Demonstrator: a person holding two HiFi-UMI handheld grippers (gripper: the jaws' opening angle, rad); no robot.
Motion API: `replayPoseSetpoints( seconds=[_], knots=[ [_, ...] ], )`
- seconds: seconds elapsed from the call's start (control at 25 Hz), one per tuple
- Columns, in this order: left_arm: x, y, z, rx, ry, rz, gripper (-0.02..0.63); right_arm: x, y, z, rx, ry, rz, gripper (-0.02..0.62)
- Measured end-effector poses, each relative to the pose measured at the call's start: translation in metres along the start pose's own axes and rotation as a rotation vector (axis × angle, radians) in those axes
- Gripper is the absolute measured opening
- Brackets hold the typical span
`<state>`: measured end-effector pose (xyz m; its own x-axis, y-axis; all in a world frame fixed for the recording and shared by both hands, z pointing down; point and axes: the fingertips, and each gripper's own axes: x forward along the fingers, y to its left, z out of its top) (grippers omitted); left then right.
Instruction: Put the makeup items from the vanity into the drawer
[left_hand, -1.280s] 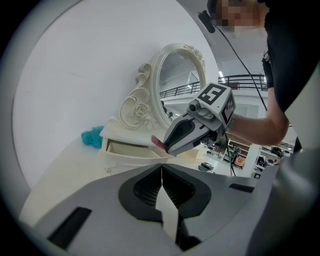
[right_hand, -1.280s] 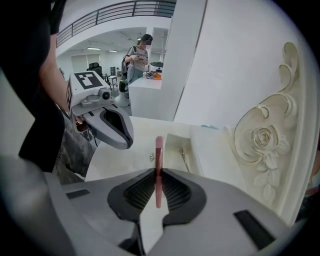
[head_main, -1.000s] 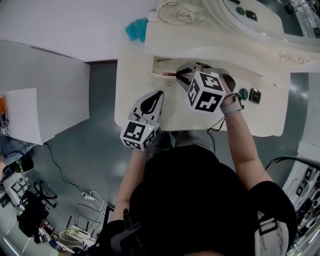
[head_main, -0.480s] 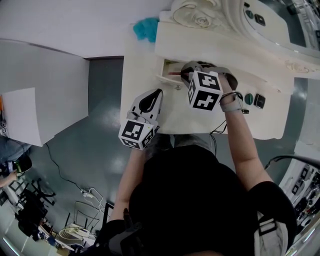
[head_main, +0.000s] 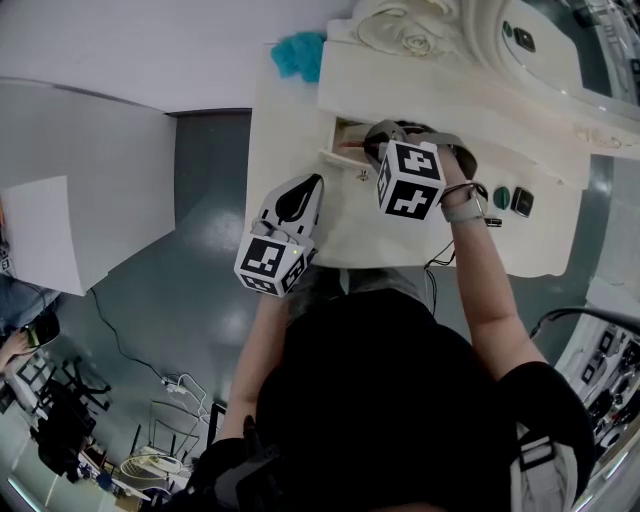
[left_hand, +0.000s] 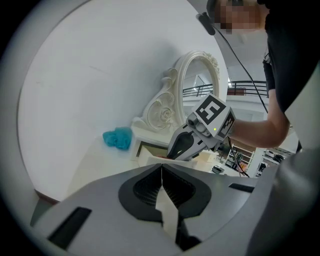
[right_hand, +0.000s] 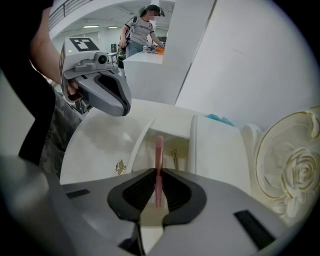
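Drawer (right_hand: 137, 143) is sitting just below the right tool (right_hand: 157, 171), which is clamping a pink pencil (right_hand: 158, 150) that is pointing lengthwise into it.

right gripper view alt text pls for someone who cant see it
The right gripper is shut on a slim pink stick, pointing it down over the open drawer of a white vanity. The left gripper hovers at upper left; a carved mirror frame sits at right.
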<state>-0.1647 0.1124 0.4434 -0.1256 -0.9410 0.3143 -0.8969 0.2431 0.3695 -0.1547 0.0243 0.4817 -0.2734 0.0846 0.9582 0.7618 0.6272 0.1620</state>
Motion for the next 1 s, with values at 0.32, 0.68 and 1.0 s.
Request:
replayPoseSetpoints(
  seconds=[0.32, 0.68, 1.0],
  knots=[
    [-0.001, 0.004, 0.000, -0.007, -0.001, -0.007, 0.015, 0.000, 0.000, -0.001, 0.000, 0.012, -0.009, 0.058],
    [-0.003, -0.004, -0.002, -0.009, -0.005, -0.010, 0.015, -0.008, 0.002, -0.004, 0.013, 0.003, -0.033, 0.060],
    [-0.006, -0.015, -0.002, -0.003, -0.016, -0.004, 0.015, -0.018, 0.002, -0.011, 0.037, -0.013, -0.059, 0.060]
  ],
)
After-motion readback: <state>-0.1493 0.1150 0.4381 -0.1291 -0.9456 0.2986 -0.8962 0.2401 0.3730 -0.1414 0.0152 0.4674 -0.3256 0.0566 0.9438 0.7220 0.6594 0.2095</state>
